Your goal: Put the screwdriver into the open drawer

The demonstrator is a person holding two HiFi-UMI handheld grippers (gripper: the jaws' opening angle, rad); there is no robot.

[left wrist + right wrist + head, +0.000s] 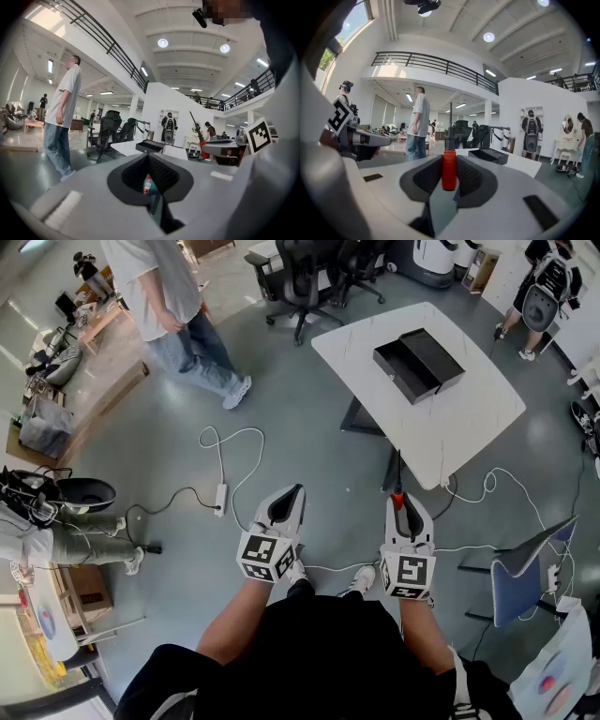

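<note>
A white table [469, 418] on the grey floor [309, 474] carries a black open drawer [417, 362] near its middle.

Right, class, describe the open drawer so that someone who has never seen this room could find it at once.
Find the white table on the grey floor, upper right in the head view. On it sits a black box with the open drawer pulled out of it. Together they are the only thing on that table, dark against the pale top.

No legible text, label or number — none.
</note>
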